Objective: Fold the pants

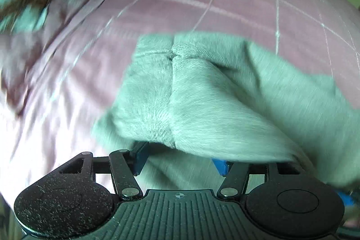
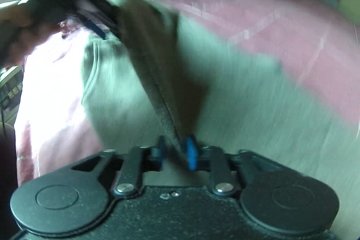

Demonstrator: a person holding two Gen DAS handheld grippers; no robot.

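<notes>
While my right gripper (image 2: 176, 151) has its blue pads (image 2: 191, 152) clamped on a seamed fold of the grey-green fleece pants (image 2: 258, 105), my left gripper (image 1: 180, 156) has its fingers (image 1: 140, 156) spread wide, with pants fabric draped over and between them; I cannot tell whether they grip anything. I see the pants lying bunched on the pink bedspread (image 1: 225, 3), partly lifted. In the right wrist view, the left gripper (image 2: 99, 21) touches the far end of the raised fold. Both views are motion-blurred.
</notes>
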